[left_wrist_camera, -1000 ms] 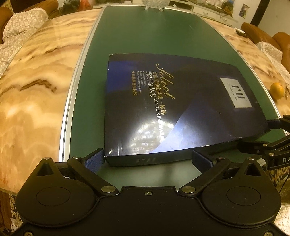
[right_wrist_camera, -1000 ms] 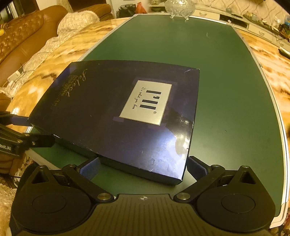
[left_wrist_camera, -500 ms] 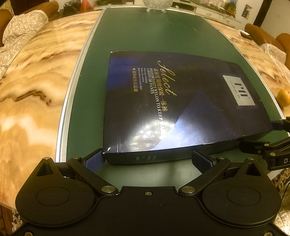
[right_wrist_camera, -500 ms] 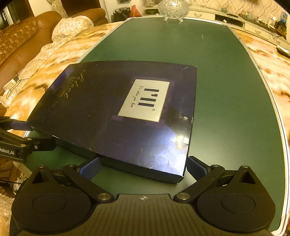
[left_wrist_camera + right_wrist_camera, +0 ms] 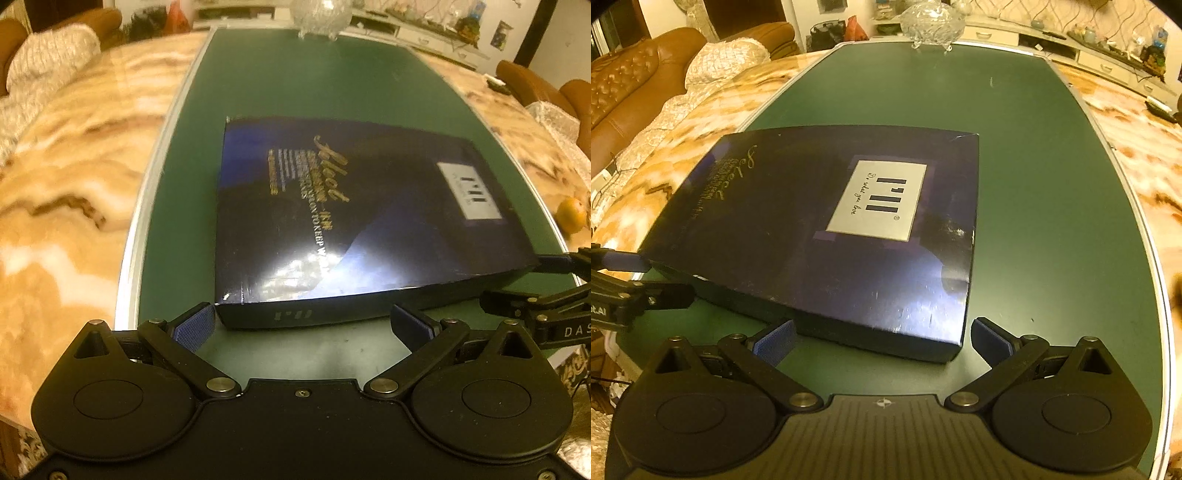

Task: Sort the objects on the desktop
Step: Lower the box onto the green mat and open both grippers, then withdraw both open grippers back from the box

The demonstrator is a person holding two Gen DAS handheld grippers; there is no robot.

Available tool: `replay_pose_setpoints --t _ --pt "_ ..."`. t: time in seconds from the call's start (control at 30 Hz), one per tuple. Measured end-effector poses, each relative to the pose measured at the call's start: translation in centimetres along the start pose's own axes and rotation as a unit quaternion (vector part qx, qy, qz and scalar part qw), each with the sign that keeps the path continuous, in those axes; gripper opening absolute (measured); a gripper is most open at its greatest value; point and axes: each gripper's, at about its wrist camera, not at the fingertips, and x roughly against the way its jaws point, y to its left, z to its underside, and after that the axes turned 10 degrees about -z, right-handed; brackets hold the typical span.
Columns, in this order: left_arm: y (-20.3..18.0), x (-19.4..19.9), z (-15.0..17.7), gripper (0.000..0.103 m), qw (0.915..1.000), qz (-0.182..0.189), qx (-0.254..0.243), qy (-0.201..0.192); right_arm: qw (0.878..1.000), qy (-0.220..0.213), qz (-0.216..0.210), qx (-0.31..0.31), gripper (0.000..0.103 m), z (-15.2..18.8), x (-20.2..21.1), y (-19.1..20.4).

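A large flat dark blue box (image 5: pixel 354 221) with gold lettering and a silver label lies on the green table mat (image 5: pixel 295 85). It also shows in the right wrist view (image 5: pixel 831 236). My left gripper (image 5: pixel 303 326) is open, its blue pads just before the box's near edge at its left end. My right gripper (image 5: pixel 882 339) is open at the same edge, at the box's right end. Each gripper shows at the side of the other's view. Neither holds anything.
The mat covers the middle of a marble-patterned table (image 5: pixel 66 184). A glass bowl (image 5: pixel 932 24) stands at the far end. An orange (image 5: pixel 570 219) lies on the marble at the right. Brown sofas (image 5: pixel 624 85) stand beyond the table.
The box has slid farther from the near edge of the mat, toward the table's far end, with both open grippers following behind its near edge.
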Motion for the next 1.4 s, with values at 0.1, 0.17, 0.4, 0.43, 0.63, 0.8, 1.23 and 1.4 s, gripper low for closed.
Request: replay_pose_setpoints --t 0.1,0.17,0.4,0.43,0.63,0.8,1.23,1.4 --pt "-0.2 1.8 0.2 0.103 0.9998 -0.013 -0.001 -0.017 1.000 -0.016 0.004 0.005 0.103 0.4 1.5 1.0" --pt "-0.4 3.1 0.2 0.103 0.9993 -0.023 0.005 -0.030 1.000 -0.030 0.007 -0.002 0.103 0.5 2.5 1.7" --pt "-1.2 6.0 0.7 0.103 0.9936 -0.084 0.042 -0.063 0.995 -0.091 0.019 -0.032 0.103 0.5 6.1 4.3" --pt "-1.2 6.1 0.9 0.103 0.9929 -0.088 0.050 -0.062 0.994 -0.099 0.022 -0.032 0.103 0.6 6.5 4.8" --pt "-1.3 6.7 1.6 0.103 0.9917 -0.095 0.062 -0.060 0.989 -0.137 0.040 -0.032 0.103 1.0 8.5 6.7" --pt "-1.9 6.9 1.7 0.103 0.9914 -0.101 0.055 -0.063 0.989 -0.136 0.045 -0.039 0.103 1.3 8.9 7.5" --pt "-2.2 6.4 1.7 0.103 0.9928 -0.093 0.051 -0.056 0.990 -0.124 0.056 -0.042 0.103 0.7 8.3 8.1" --pt "-2.1 6.2 1.7 0.103 0.9930 -0.092 0.051 -0.054 0.990 -0.124 0.056 -0.040 0.103 0.4 8.1 8.2"
